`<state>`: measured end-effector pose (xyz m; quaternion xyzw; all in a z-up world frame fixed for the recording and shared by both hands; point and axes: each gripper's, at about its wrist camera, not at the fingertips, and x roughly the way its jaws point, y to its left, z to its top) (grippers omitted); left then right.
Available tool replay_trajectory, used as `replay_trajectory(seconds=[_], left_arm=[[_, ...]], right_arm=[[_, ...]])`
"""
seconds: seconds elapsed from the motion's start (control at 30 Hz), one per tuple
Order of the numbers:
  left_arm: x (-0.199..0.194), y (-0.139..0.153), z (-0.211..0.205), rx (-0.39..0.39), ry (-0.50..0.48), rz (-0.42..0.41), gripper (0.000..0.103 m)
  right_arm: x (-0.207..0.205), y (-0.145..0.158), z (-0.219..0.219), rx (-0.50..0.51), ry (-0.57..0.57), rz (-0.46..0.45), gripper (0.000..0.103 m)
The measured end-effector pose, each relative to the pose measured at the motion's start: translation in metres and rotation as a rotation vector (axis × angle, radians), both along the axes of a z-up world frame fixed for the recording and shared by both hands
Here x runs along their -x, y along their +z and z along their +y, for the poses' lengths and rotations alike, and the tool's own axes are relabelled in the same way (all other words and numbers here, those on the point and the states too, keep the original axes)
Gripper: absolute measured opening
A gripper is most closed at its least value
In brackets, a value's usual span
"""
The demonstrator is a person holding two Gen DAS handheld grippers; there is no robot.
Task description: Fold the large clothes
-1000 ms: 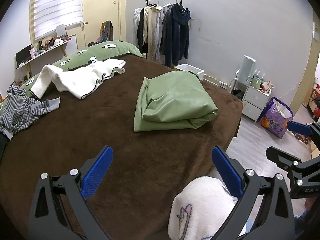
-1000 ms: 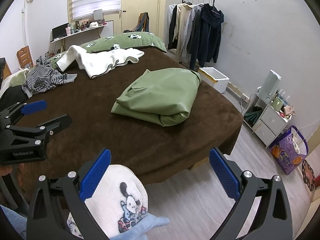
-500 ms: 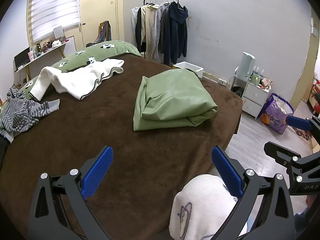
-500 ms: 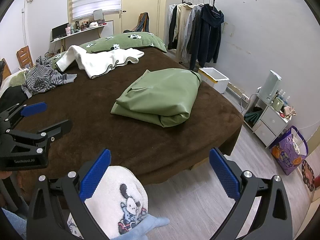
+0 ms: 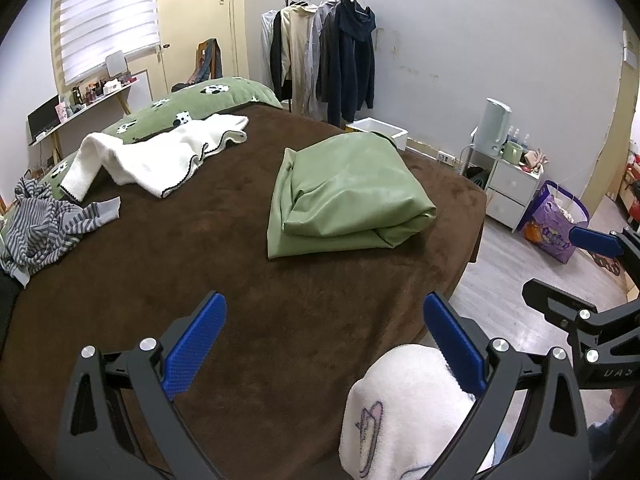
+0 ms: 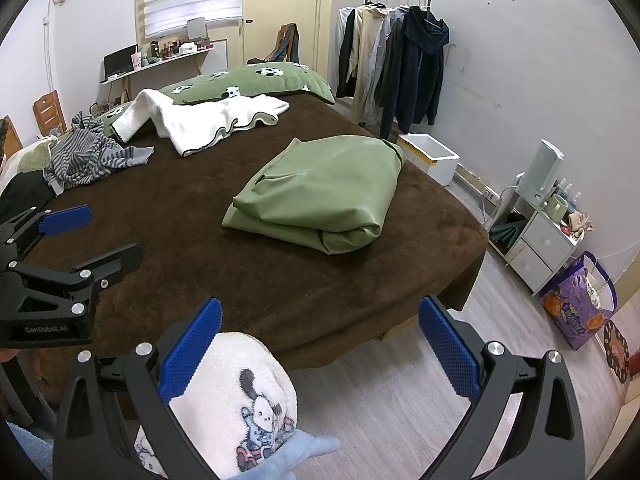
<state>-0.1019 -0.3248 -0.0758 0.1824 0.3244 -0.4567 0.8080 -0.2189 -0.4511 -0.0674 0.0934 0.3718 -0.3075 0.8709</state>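
Left gripper [image 5: 324, 344]: jaws spread wide, gripping nothing, above the near edge of the bed [image 5: 240, 300]. Right gripper [image 6: 320, 344]: jaws likewise spread and empty, over the bed's near right corner. Folded green garment [image 5: 344, 196] lies apart toward the right edge. White garment [image 5: 160, 160] and striped garment [image 5: 44, 228] lie unfolded near the far left.

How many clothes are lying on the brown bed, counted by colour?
Green: 1, the folded green garment.
White: 1, the white garment.
Grey striped: 1, the striped garment.
Total: 3 on the brown bed.
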Motion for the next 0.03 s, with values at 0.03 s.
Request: replay_trajectory(seconds=[0.03], left_arm=[[0.0000, -0.0001, -0.0002, 0.000, 0.001, 0.000, 0.097]], right_arm=[[-0.0002, 0.0000, 0.0003, 0.000, 0.000, 0.000, 0.097]])
